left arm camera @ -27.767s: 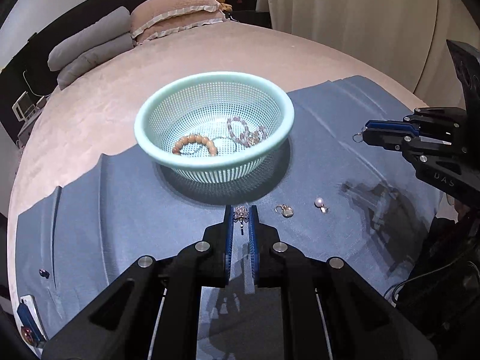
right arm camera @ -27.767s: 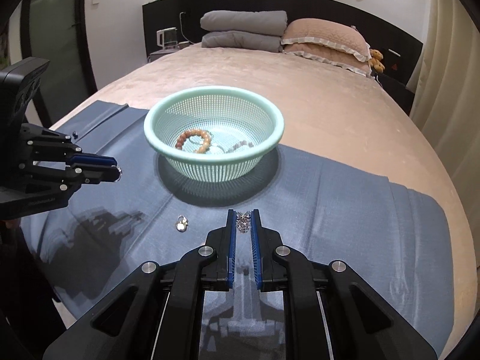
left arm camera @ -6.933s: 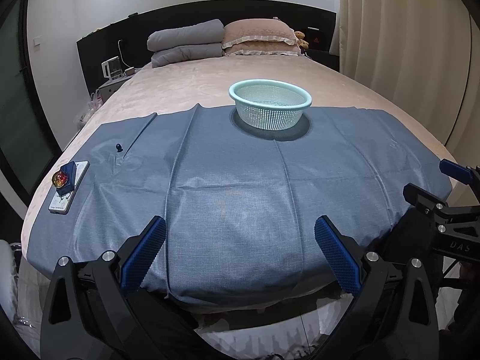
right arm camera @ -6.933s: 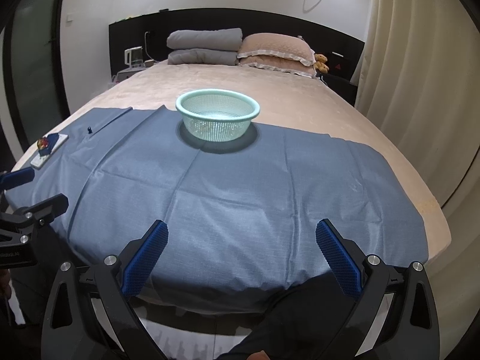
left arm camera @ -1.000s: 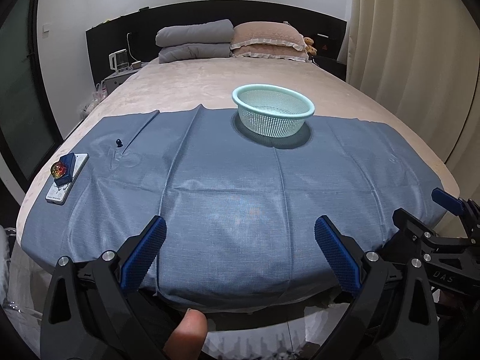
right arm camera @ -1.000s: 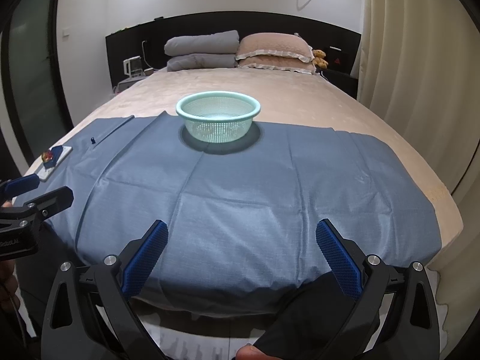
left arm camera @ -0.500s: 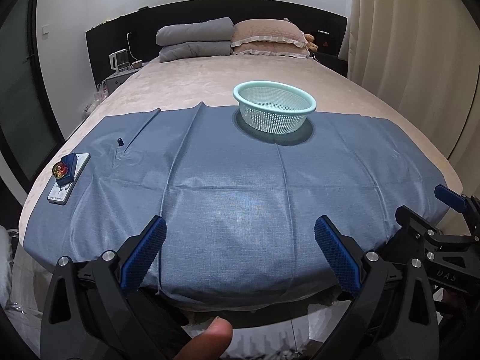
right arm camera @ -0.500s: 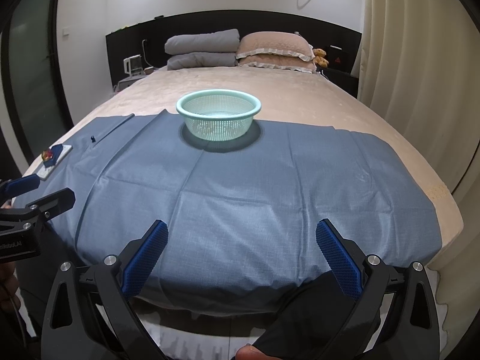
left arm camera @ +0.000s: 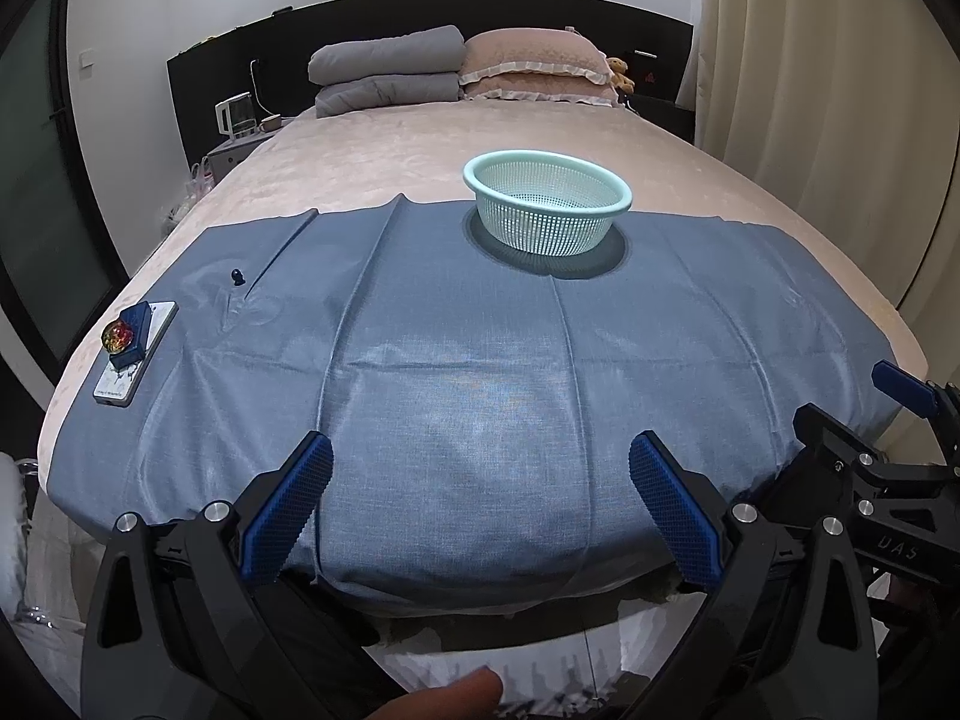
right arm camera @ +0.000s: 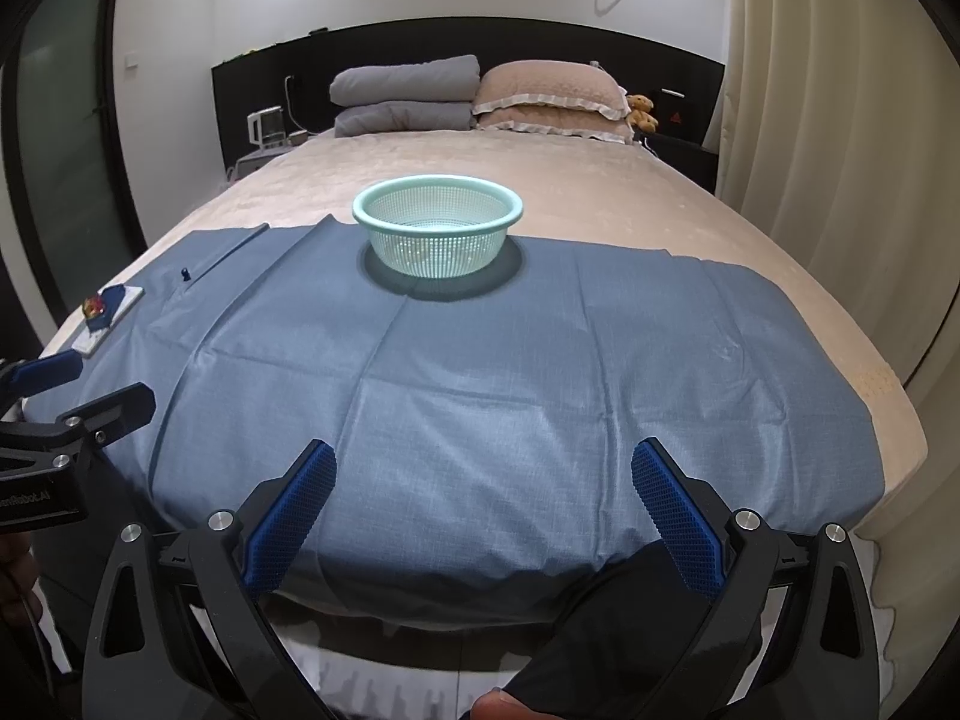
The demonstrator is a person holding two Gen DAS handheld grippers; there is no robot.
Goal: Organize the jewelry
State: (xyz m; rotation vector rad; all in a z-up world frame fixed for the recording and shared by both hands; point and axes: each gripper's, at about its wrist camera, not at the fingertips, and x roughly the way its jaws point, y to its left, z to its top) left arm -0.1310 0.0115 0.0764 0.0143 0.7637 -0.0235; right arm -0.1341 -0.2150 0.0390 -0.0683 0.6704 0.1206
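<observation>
Nearest, we list the left gripper (left arm camera: pixel 480 504) and right gripper (right arm camera: pixel 483 504), both spread wide, empty, at the bed's near edge; then blue cloth (right arm camera: pixel 480 372); farthest, mint basket (right arm camera: pixel 437 228) upright on the cloth's far edge

Bed (right arm camera: pixel 600 192): big, with a light pink cover.
Cloth (right arm camera: pixel 510 372): blue, spread flat over the near part of the bed, with a few fold lines.
Basket (right arm camera: pixel 437 231): light green with small holes, stands on the far edge of the cloth.
Phone (left arm camera: pixel 137 351): lies on the cloth's left side, with a small blue thing on it.
Pillows (right arm camera: pixel 480 96): grey ones and pink ones, stacked at the head of the bed.
</observation>
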